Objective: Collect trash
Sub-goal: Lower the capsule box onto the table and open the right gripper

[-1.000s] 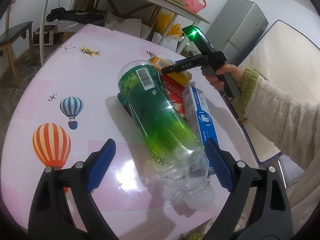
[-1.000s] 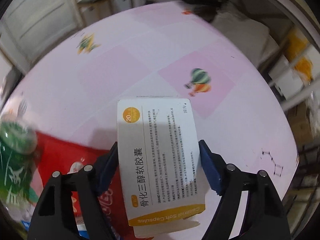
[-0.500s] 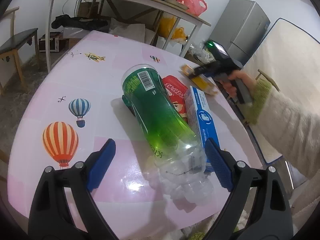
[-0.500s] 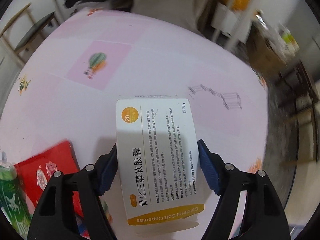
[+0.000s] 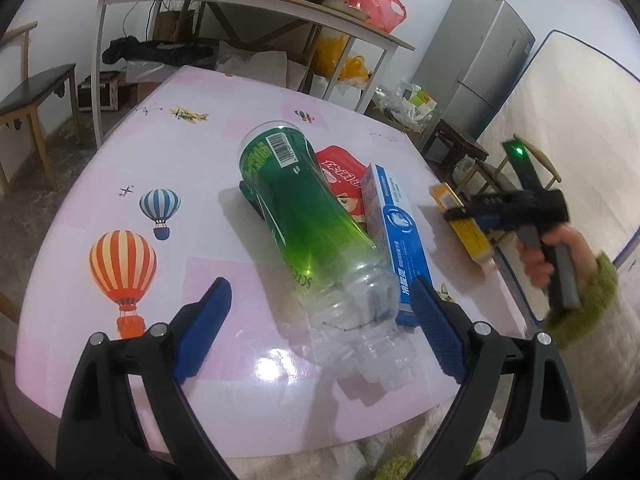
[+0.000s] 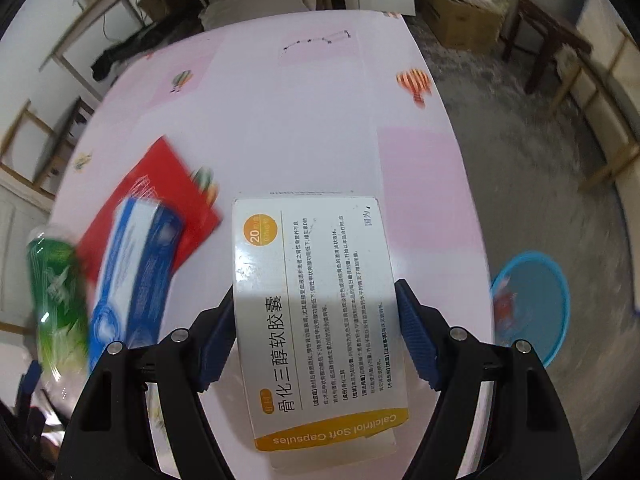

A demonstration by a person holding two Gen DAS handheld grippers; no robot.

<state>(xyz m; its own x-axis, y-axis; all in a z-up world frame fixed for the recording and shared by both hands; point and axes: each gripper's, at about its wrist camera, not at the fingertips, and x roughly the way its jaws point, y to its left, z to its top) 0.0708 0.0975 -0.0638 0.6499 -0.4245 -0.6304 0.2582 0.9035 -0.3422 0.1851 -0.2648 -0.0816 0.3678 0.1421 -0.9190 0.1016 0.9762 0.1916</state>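
The right gripper (image 6: pixel 316 336) was clamped on a white-and-yellow capsule box (image 6: pixel 316 312), its blue pads pressing the box's two long sides at the lower centre of the right wrist view, so the box rode flat with its printed face toward the camera. It was held above the pink table (image 6: pixel 280 120), near the table's right edge, and a blue bin (image 6: pixel 532 304) stood on the floor at the right of that frame; the box was probably held out that way because the bin is where the trash goes. The left gripper (image 5: pixel 320 328) was spread wide and grasped nothing, its pads at the lower centre of the left wrist view on either side of the clear end of a green bottle (image 5: pixel 304 224) without touching it, seemingly lined up to take the bottle next. The bottle lay on its side at mid-frame, over a red packet (image 5: pixel 344 176) and against a blue box (image 5: pixel 394 232), all three waiting on the table.
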